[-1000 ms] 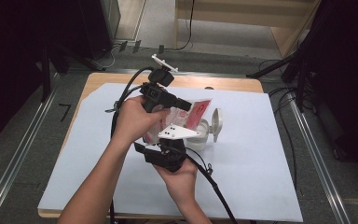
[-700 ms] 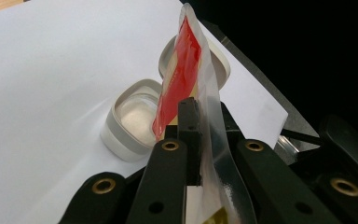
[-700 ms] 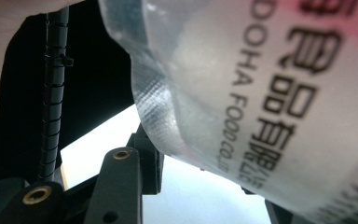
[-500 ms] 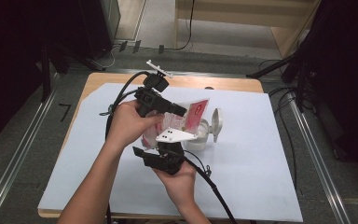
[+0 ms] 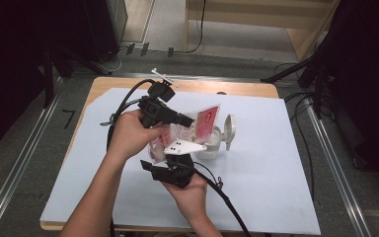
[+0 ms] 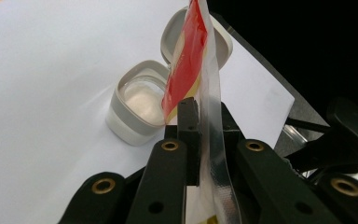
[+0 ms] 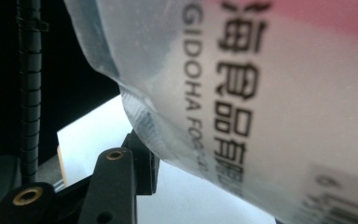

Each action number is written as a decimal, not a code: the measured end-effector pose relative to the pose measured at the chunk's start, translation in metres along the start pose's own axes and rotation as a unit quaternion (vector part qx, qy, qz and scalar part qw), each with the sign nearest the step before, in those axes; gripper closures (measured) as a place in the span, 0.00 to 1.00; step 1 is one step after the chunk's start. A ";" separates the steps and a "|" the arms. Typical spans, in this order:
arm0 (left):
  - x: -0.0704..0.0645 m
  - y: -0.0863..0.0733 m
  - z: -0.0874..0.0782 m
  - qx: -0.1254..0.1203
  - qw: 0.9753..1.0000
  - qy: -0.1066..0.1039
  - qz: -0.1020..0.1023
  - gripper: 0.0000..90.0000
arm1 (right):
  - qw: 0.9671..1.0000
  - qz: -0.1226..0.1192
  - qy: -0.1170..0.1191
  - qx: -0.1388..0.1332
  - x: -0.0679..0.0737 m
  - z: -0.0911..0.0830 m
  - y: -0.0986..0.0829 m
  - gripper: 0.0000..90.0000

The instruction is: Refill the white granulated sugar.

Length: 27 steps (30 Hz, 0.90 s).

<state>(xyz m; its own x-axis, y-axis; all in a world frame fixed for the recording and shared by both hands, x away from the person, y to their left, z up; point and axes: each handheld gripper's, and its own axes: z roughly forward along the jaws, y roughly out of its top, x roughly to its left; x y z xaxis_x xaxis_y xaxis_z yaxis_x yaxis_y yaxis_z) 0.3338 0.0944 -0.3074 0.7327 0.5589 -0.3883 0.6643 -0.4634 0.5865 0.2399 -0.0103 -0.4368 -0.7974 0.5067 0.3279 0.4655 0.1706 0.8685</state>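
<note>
A red and white plastic packet (image 5: 206,120) is held tilted above a small white container (image 5: 212,146) whose hinged lid (image 5: 229,129) stands open. My left gripper (image 5: 190,120) is shut on the packet's sealed edge (image 6: 209,102), and past it the container (image 6: 135,105) with white contents is on the sheet. My right gripper (image 5: 170,152) comes from below and is shut on the packet's lower part. The packet's printed clear film (image 7: 261,93) lies close against the one jaw that shows in the right gripper view.
A large white sheet (image 5: 286,173) covers a wooden table (image 5: 237,87). Black cables (image 5: 123,106) trail from both grippers. Metal rails run along both sides of the table, with dark equipment and floor cables behind it.
Both grippers and the packet have shifted only slightly. The packet stays tilted over the open container.
</note>
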 end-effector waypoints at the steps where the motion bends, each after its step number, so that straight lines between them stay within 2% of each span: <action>1: 0.001 -0.001 0.000 -0.002 1.000 -0.003 0.000 0.96 | 1.000 -0.003 -0.003 0.002 0.001 0.001 -0.001 0.62; 7: 0.002 -0.008 -0.002 0.001 1.000 -0.001 -0.009 0.96 | 1.000 -0.006 -0.002 0.011 0.000 0.004 -0.005 0.63; 11: 0.002 -0.011 -0.004 0.008 1.000 0.010 0.006 0.97 | 1.000 -0.005 0.000 0.016 -0.001 0.006 -0.007 0.63; 19: 0.005 -0.017 -0.006 0.007 1.000 0.000 -0.002 0.99 | 1.000 -0.006 0.000 0.024 -0.002 0.009 -0.010 0.64; 26: 0.007 -0.020 -0.008 0.013 1.000 -0.002 -0.001 0.99 | 1.000 -0.004 -0.003 0.026 -0.004 0.010 -0.012 0.64; 27: 0.008 -0.021 -0.008 0.009 1.000 -0.009 -0.001 0.99 | 1.000 -0.005 -0.005 0.025 -0.004 0.010 -0.013 0.64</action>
<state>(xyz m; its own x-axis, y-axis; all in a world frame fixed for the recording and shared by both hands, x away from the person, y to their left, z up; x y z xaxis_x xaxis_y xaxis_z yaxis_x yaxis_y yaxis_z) 0.3242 0.1142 -0.3170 0.7337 0.5481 -0.4016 0.6682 -0.4747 0.5729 0.2412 -0.0064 -0.4527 -0.7981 0.5128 0.3164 0.4771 0.2171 0.8516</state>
